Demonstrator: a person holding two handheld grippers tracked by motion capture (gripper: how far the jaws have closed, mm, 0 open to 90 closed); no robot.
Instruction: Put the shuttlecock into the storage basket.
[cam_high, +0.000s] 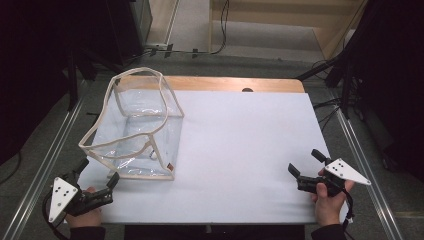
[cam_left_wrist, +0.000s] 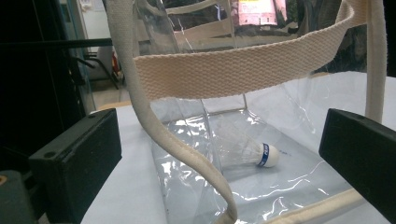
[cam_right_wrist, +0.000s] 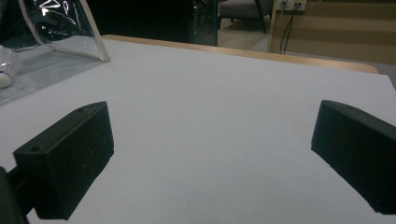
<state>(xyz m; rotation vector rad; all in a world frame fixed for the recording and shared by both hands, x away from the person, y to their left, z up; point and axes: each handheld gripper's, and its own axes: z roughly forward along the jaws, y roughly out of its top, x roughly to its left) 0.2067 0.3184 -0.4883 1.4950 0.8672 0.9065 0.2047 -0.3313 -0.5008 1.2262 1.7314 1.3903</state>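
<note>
A clear plastic bag (cam_high: 135, 125) with cream webbing trim stands open on the left of the white table cover (cam_high: 240, 150). In the left gripper view a white shuttlecock (cam_left_wrist: 254, 151) with a blue band lies on its side inside the bag (cam_left_wrist: 224, 70); it also peeks in at the left edge of the right gripper view (cam_right_wrist: 5, 70). My left gripper (cam_high: 100, 171) sits open just before the bag's near corner, its jaws (cam_left_wrist: 219, 140) spread wide around the webbing without touching it. My right gripper (cam_high: 304, 161) rests open near the table's right front, nothing between its jaws (cam_right_wrist: 212, 149).
The table's wooden far edge (cam_high: 225, 83) shows beyond the white cover. Metal rails (cam_high: 50, 150) run along both sides of the table. Cables and dark stands (cam_high: 345, 85) crowd the floor at the back right.
</note>
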